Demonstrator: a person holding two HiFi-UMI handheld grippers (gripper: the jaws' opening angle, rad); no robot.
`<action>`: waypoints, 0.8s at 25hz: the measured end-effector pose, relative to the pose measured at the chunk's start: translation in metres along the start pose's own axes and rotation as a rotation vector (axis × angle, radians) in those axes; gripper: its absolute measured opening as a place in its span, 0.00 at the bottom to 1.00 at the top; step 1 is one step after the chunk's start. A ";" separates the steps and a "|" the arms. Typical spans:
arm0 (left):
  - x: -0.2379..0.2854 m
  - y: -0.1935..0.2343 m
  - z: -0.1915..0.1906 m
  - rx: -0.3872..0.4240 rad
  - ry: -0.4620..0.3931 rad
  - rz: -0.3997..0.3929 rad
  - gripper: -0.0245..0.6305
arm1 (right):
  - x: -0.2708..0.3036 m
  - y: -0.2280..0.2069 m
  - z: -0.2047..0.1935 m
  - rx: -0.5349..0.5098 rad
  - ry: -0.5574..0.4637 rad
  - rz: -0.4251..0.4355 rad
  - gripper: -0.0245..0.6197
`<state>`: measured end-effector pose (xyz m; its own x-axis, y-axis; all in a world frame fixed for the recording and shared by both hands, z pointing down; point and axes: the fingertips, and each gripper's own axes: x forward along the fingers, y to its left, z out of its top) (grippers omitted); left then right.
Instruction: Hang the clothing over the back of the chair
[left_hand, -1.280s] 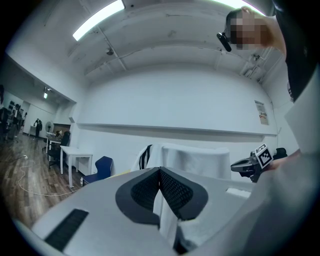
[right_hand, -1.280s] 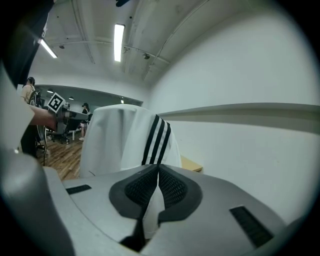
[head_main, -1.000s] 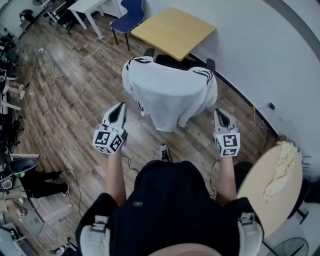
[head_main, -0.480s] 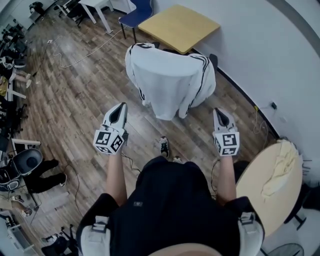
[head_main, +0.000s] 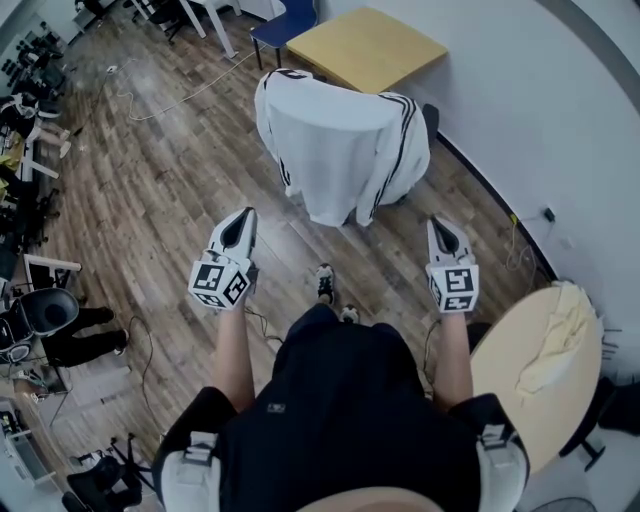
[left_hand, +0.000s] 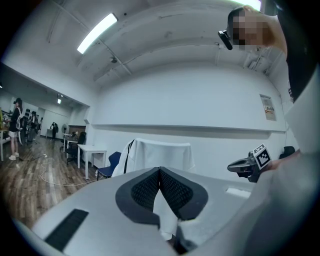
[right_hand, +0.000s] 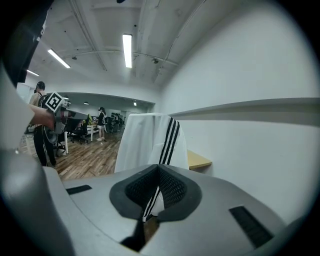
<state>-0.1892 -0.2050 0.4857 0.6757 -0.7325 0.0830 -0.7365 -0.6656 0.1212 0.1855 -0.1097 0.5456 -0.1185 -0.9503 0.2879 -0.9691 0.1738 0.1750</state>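
A white garment (head_main: 340, 140) with black stripes on its sleeves hangs draped over the back of a chair, falling down both sides. Only a dark bit of the chair (head_main: 430, 113) shows at the right. My left gripper (head_main: 243, 216) and right gripper (head_main: 440, 226) are held apart in front of it, a good step short, both shut with nothing between the jaws. The left gripper view has the garment (left_hand: 159, 154) straight ahead beyond the closed left gripper (left_hand: 160, 170). In the right gripper view the striped sleeve (right_hand: 167, 137) hangs beyond the closed right gripper (right_hand: 158, 167).
A yellow square table (head_main: 365, 48) stands behind the chair against the white wall (head_main: 560, 110), with a blue chair (head_main: 285, 20) beside it. A round table (head_main: 530, 400) with a cream cloth (head_main: 555, 335) is at my right. Cables (head_main: 180, 95) lie on the wood floor.
The draped chair has slid up and farther off in the head view, as I stepped back. Both grippers keep their pose and stay shut.
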 end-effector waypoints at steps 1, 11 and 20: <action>-0.001 -0.004 0.000 0.001 0.001 0.000 0.04 | -0.003 0.001 -0.001 -0.002 0.013 0.003 0.03; -0.016 -0.020 -0.006 0.015 0.010 0.010 0.04 | -0.013 0.009 -0.010 -0.009 0.028 0.043 0.03; -0.015 -0.020 0.000 0.021 0.005 0.022 0.04 | -0.005 0.004 -0.002 -0.019 0.020 0.053 0.03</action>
<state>-0.1846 -0.1802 0.4816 0.6593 -0.7465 0.0898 -0.7517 -0.6521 0.0984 0.1824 -0.1035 0.5465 -0.1649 -0.9344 0.3156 -0.9573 0.2287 0.1769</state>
